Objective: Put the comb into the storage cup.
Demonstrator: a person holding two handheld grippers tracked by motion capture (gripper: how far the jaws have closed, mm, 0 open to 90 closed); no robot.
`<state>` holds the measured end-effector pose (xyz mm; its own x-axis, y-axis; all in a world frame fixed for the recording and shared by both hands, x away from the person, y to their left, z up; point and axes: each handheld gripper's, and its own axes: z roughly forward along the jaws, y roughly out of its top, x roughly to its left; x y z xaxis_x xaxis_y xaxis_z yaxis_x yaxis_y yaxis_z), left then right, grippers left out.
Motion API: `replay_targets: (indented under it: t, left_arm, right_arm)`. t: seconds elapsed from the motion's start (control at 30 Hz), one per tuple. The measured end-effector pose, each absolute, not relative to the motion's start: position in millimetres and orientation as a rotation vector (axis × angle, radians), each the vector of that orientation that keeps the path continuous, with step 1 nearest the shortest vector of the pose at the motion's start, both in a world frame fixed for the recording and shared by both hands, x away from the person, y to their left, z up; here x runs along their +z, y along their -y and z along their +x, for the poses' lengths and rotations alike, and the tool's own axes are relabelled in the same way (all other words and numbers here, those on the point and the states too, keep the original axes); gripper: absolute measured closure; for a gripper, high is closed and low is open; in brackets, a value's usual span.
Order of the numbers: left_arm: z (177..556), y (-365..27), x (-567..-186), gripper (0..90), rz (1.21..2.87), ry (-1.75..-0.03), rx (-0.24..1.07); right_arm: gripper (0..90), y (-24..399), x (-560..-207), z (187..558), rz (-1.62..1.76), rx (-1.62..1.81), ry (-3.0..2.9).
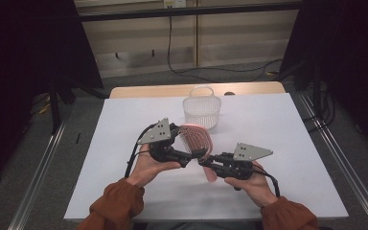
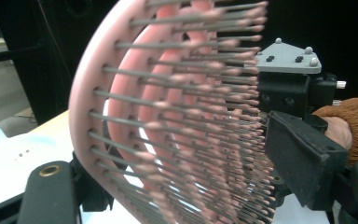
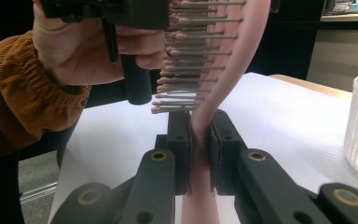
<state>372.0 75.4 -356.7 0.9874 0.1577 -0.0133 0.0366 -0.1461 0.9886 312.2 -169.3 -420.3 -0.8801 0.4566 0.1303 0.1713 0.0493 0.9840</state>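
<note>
1 pink brush (image 1: 197,137), 1 white basket (image 1: 201,109)

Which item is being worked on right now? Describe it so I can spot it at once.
Look at the white table, just in front of the white basket. Between the two grippers, above the tabletop, is a pink hairbrush. The right gripper clamps its handle; its curved, slotted head with pink-tipped bristles sets it apart.
</note>
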Motion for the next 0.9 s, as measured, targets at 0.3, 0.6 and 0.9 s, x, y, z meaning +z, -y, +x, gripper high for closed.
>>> replay_targets:
  t: [0.3, 0.6, 0.9]
  left_arm:
    - [372.1, -75.7, -357.2, 38.7, 1.729, -0.113, 0.057]
    - [368.9, -67.8, -358.3, 54.8, 1.721, -0.102, 0.011]
    - [367.1, -66.5, -356.9, 63.1, 1.701, -0.132, -0.003]
  right_arm:
    - [81.6, 169.0, -421.3, 312.5, 0.631, 1.918, -2.129]
    - [78.8, 169.4, -422.0, 314.3, 0.635, 1.907, -2.122]
    - [74.9, 171.4, -420.9, 315.9, 0.644, 1.895, -2.106]
